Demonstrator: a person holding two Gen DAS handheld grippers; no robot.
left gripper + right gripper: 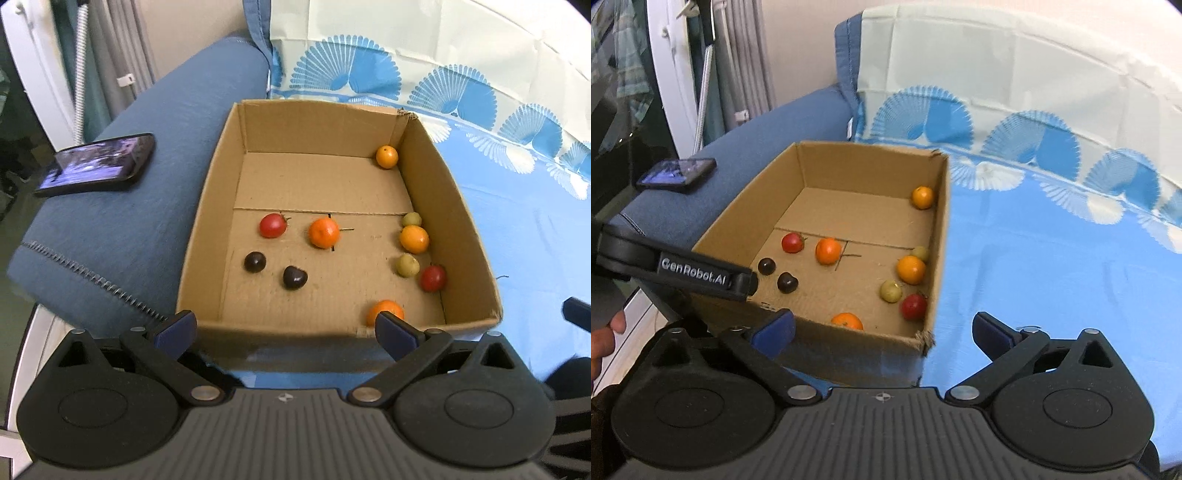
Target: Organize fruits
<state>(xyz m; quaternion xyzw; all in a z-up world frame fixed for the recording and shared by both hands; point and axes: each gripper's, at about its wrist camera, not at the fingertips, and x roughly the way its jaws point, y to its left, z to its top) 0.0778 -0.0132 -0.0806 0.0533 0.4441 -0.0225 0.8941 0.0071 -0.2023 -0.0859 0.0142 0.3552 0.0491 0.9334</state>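
An open cardboard box [207,206] [938,229] sits on a blue patterned cloth and holds several small fruits. A red fruit [272,225], an orange one [323,232] and two dark ones [255,262] [294,277] lie left of centre. Orange [414,239], green [407,265] and red [433,278] fruits lie along the right wall; one orange fruit [386,156] is in the far corner. My left gripper [284,330] is open and empty at the box's near edge. My right gripper [882,332] is open and empty at the near right corner.
A phone [98,164] [677,173] lies on the blue sofa armrest [129,229] left of the box. The blue and white cloth [1052,277] spreads to the right. The left gripper's body [676,269] reaches in from the left in the right wrist view.
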